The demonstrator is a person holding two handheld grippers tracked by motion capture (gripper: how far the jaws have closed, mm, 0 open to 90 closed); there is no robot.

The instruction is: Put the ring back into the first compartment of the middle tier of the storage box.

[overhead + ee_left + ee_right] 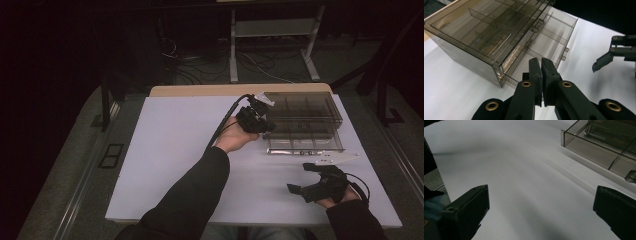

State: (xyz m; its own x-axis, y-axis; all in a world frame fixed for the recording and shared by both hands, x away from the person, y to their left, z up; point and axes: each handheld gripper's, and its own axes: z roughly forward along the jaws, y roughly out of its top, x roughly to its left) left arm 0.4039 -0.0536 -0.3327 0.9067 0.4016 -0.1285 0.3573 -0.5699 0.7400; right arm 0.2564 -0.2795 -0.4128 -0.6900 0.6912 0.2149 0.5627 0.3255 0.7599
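High view recorded, by descending size: one white rectangular table [165, 165]; one smoke-tinted clear plastic drawer cabinet [305, 107] with inner dividers, standing at the table's far right; its lower compartmented drawer [305, 142] drawn partway out toward the person. The cabinet looked light, rigid, slick-walled and likely to crack under hard squeezing; best taken by the small front handle tabs [564, 53] of the drawer, or pushed on its front wall. Left gripper [541, 66]: jaws pressed together, empty, poised just beside the drawer's near corner; contact could not be told. Right gripper [305, 181]: jaws spread wide, holding nothing, hovering over bare table, apart from the drawer.
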